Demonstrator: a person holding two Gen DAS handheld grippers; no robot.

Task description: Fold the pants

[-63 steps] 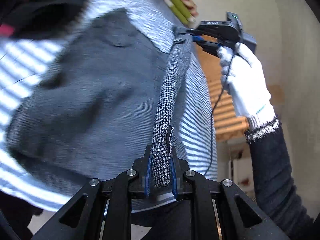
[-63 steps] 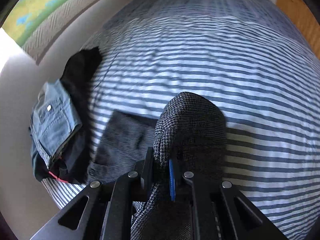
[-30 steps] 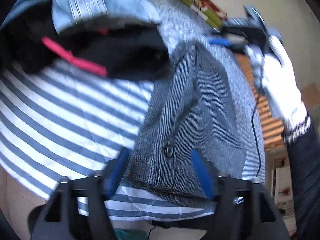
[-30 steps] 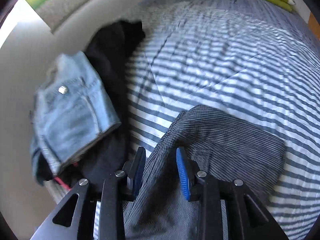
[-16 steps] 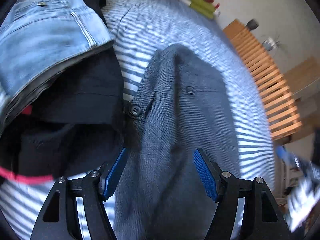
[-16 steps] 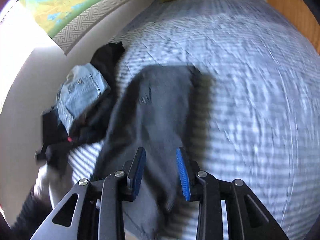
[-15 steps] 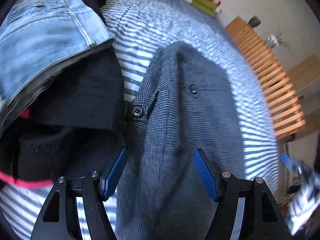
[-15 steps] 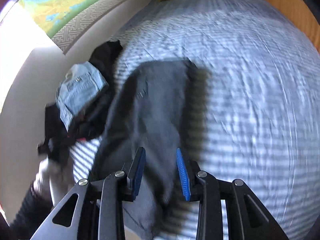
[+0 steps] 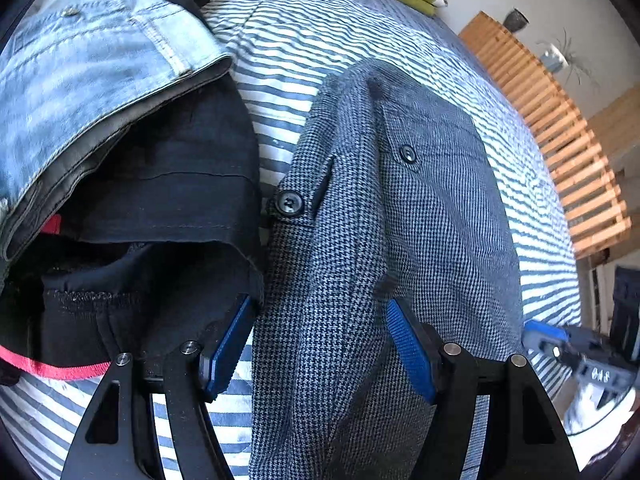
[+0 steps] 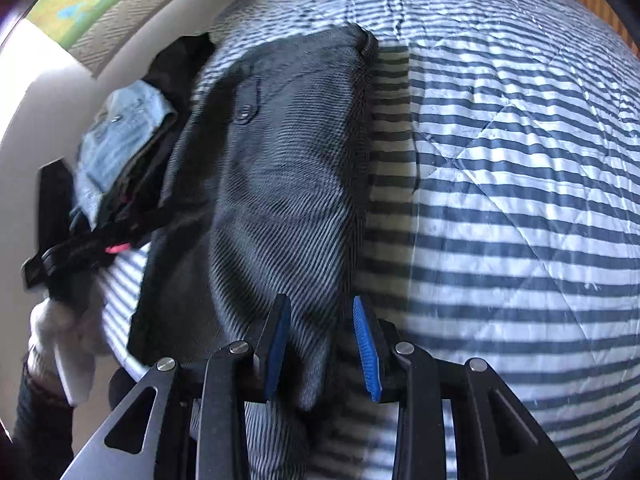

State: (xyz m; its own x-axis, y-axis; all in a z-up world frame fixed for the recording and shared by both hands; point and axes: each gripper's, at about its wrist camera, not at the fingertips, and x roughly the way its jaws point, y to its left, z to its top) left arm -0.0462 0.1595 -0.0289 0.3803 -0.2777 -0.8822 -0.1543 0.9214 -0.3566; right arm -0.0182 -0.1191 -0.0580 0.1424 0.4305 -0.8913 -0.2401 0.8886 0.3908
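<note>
The grey houndstooth pants (image 9: 400, 220) are down on the striped bed cover (image 9: 360, 40) now, folded over on themselves with the waistband button (image 9: 289, 203) facing up, right beside the clothes pile (image 9: 120, 140) (jeans on top, black stuff with a red trim under). That's the big change: a couple of seconds back both grippers were pinching the fabric and holding it up in the air, and since then they've laid it down and let go. The left gripper (image 9: 320, 352) has its jaws wide apart, straddling the near end of the pants without pressing on anything. The right gripper (image 10: 320, 348) has its jaws a narrower gap apart, and some cloth sits between them, but the pads don't look clamped on it. It has pulled away from the pile toward the pants' outer edge, and the view is a bit smeary. So I'd say this fold is placed and released; what's left is maybe one more fold or just smoothing, since the top layer looks a little humped along the middle. Labels: nothing readable on the pants; there's some white lettering on the right gripper's body in the left view, but it's too blurred to make out.
</note>
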